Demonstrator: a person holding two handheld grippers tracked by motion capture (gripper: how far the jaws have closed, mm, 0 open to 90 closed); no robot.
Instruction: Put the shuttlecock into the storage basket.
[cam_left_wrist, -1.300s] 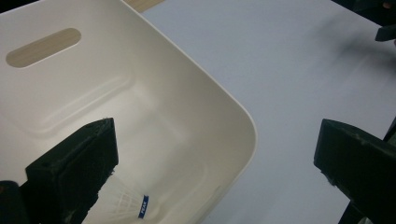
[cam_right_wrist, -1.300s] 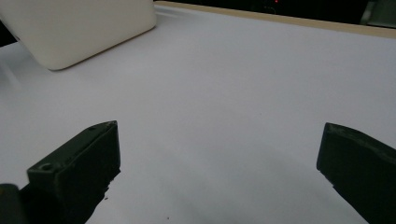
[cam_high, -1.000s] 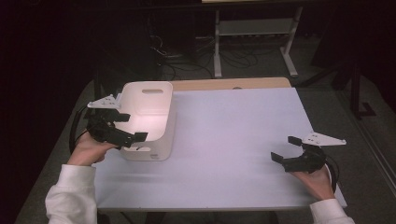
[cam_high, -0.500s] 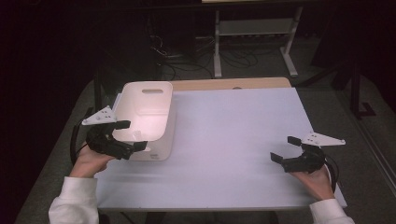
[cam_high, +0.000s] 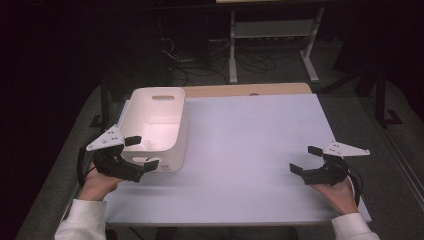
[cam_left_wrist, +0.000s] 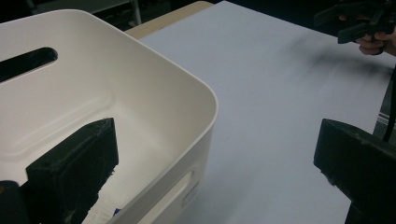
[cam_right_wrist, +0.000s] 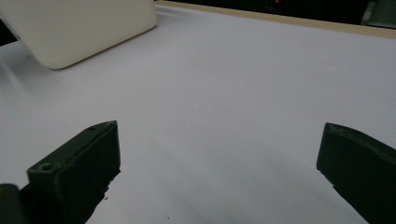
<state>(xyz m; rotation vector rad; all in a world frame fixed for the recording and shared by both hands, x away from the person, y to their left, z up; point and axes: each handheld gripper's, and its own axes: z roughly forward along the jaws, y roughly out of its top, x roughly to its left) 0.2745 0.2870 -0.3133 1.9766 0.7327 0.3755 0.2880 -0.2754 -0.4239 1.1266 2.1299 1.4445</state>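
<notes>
A white plastic bin with handle slots stands at the table's left side. My left gripper is open at the bin's near end, held by a hand in a white sleeve. In the left gripper view one jaw is inside the bin and the other is outside over the table, so the left gripper straddles the wall. My right gripper is open above the bare table near its front right corner. The right gripper view shows the right gripper with nothing between its jaws and the bin far off.
The white table top stretches between the two hands. A wooden strip runs along its far edge. A metal stand and cables are on the dark floor beyond. The right gripper shows far off in the left gripper view.
My left gripper has drawn back toward the person, from over the bin's side to its near end. The right gripper has barely moved.
</notes>
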